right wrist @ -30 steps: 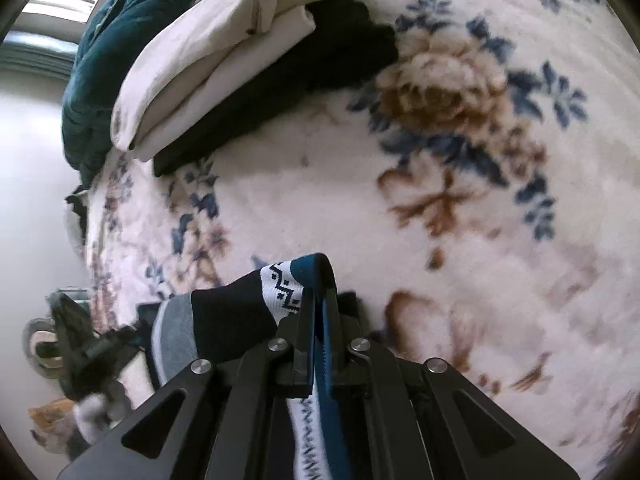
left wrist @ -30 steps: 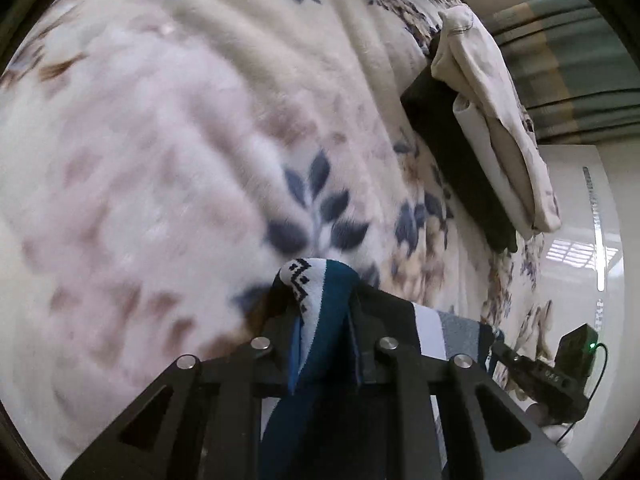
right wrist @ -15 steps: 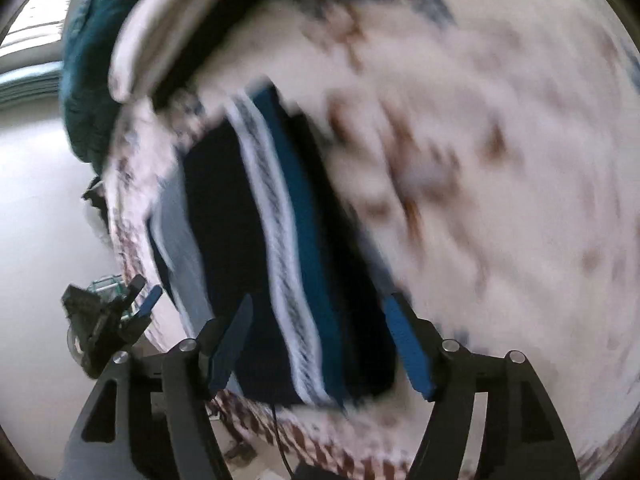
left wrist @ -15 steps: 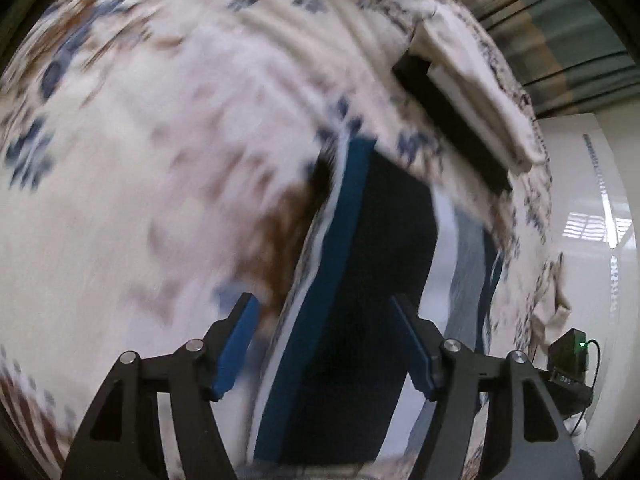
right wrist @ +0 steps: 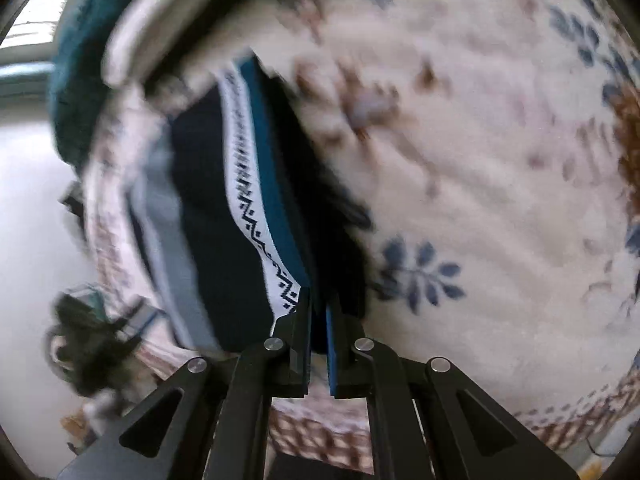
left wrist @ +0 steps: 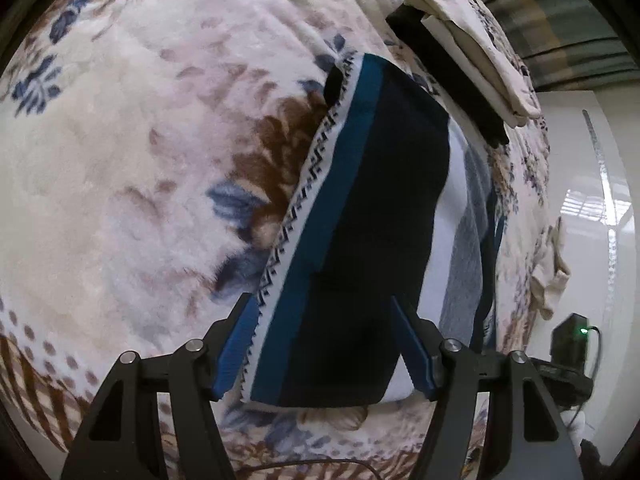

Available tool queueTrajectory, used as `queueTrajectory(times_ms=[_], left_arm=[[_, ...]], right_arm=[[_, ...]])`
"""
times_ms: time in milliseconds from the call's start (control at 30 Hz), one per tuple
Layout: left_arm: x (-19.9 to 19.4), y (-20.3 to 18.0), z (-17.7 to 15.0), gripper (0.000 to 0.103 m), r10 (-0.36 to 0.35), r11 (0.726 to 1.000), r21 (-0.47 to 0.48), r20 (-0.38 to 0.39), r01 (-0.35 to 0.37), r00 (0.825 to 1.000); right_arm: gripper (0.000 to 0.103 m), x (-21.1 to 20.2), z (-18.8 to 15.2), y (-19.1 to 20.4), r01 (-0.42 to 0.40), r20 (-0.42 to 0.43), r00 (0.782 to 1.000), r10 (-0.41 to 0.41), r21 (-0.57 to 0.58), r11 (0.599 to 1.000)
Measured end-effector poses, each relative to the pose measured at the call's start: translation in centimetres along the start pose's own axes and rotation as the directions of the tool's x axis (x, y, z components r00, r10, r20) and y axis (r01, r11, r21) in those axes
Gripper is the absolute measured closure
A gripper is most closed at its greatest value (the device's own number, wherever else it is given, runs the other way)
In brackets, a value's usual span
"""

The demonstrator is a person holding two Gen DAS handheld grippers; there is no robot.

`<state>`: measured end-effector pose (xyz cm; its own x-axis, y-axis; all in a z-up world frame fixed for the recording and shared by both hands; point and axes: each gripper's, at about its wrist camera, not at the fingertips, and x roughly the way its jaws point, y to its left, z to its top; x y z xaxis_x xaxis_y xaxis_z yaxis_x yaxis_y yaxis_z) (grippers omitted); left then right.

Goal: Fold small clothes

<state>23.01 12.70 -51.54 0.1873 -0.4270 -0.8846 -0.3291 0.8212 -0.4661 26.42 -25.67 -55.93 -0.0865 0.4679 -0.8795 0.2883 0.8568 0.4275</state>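
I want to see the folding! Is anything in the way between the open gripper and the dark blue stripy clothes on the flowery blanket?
Nothing visible. The left gripper hangs open right over the dark blue striped knit garment, which lies alone on the floral fleece blanket, apart from the folded pile behind.

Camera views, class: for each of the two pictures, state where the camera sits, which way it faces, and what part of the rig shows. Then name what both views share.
Left wrist: sits on the left gripper, facing down along its open fingers at the folded striped garment lying on the floral blanket.
Right wrist: sits on the right gripper, facing down, blurred; its jaws, just closed, seem to nip the garment's near edge.
Shared: the garment, the blanket, and the stack of folded clothes beyond.
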Motion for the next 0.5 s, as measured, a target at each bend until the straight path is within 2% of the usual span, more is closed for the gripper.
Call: queueTrajectory(times_ms=[33,100,200,233,267,300,367,400,433,467,500], left_arm=[[-0.2,-0.1,0.2,0.038,0.014,1.0,0.013,0.006,-0.014,1.0],[-0.9,0.0,0.8,0.038,0.018,0.999,0.034,0.028,-0.019,0.999],[-1.4,1.1,1.2,0.038,-0.004,1.0,-0.002,0.042,0.004,0.999],[-1.2,1.3,1.2,0.038,-0.009,1.0,-0.012,0.038,0.01,0.999],[-1.1,1.8,1.1,0.038,-0.013,0.999,-0.032,0.035,0.014,0.999],[-1.1,2.0,1.0,0.038,-0.014,0.999,-0.038,0.036,0.015,0.999],[-0.8,2.3,0.6,0.038,-0.011,0.999,-0.05,0.031,0.012,0.999],[-0.7,2.4,0.4,0.038,-0.01,0.998,-0.054,0.029,0.011,1.0],[-0.7,2.4,0.2,0.038,-0.012,0.998,-0.057,0.029,0.014,1.0],[-0.6,2.5,0.0,0.038,-0.011,0.998,-0.061,0.028,0.012,1.0],[-0.5,2.5,-0.2,0.038,-0.014,0.998,-0.062,0.025,0.016,1.0]], right_arm=[[0.093,1.0,0.2,-0.3,0.028,-0.031,0.999,-0.027,0.014,1.0],[0.07,1.5,0.2,0.0,0.062,-0.043,0.997,-0.061,0.018,0.998],[0.049,0.0,-0.8,0.5,-0.031,0.008,1.0,0.03,0.054,0.998],[0.046,-0.5,-1.4,0.0,-0.058,0.026,0.998,0.055,0.116,0.992],[0.037,-0.4,-2.0,-0.8,-0.088,0.02,0.996,0.086,0.194,0.977],[0.034,0.2,-2.3,-1.7,-0.118,0.002,0.993,0.122,0.262,0.958],[0.034,2.4,-2.6,-3.1,-0.208,-0.029,0.972,0.235,0.37,0.905],[0.045,4.3,-2.8,-4.1,-0.242,-0.053,0.954,0.294,0.444,0.863],[0.064,4.8,-3.1,-4.5,-0.271,-0.025,0.946,0.323,0.486,0.831],[0.092,4.8,-3.2,-4.6,-0.319,0.037,0.936,0.35,0.506,0.801],[0.092,4.2,-3.0,-3.8,-0.314,0.059,0.944,0.325,0.47,0.825]])
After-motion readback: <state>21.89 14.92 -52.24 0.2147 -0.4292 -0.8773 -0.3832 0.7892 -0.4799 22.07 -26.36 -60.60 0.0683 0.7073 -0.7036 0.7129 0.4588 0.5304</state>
